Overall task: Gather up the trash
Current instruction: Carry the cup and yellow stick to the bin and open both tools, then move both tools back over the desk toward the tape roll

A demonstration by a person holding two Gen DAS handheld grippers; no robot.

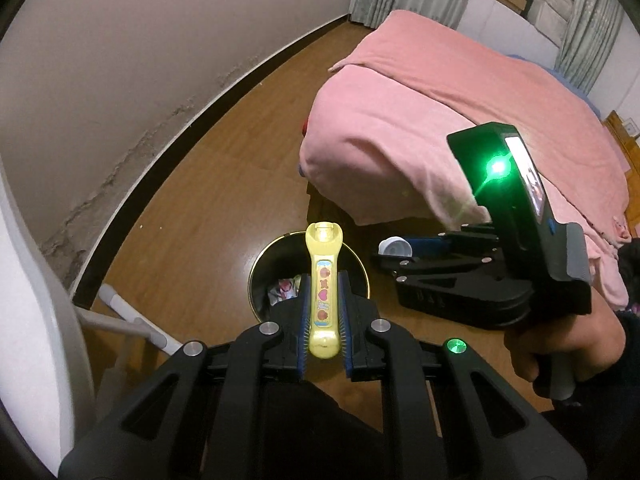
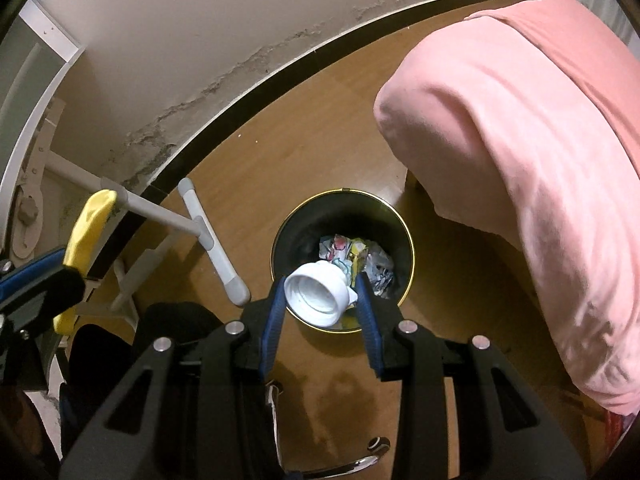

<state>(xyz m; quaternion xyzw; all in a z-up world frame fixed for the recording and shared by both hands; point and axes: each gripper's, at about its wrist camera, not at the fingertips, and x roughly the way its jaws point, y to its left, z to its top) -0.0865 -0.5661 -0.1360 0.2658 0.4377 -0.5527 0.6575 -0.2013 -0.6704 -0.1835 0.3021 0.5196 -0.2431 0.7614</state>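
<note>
A bed (image 1: 460, 128) under a pink blanket (image 2: 540, 160) fills the right side of both views, standing on a wooden floor (image 1: 200, 200) that runs to a pale wall (image 2: 200, 40) with a dark skirting board. A white metal frame (image 2: 200, 224) stands on the floor near the wall.

Between the frame and the bed sits a round black bin (image 2: 402, 224) with a gold rim, holding crumpled wrappers (image 2: 360, 258).

The right gripper (image 2: 320, 294) points down over the bin, its jaws closed on a white plastic cap (image 2: 316, 292), which hangs above the near side of the bin's mouth. In the left wrist view the person's hand (image 1: 560, 344) holds that gripper's handle.

The left gripper (image 1: 322, 292) also points down toward the bin, its jaws clamped on a yellow plastic toy handle (image 1: 322, 280) with a strip of small pictures along it; the handle's far end reaches over the bin's rim.
</note>
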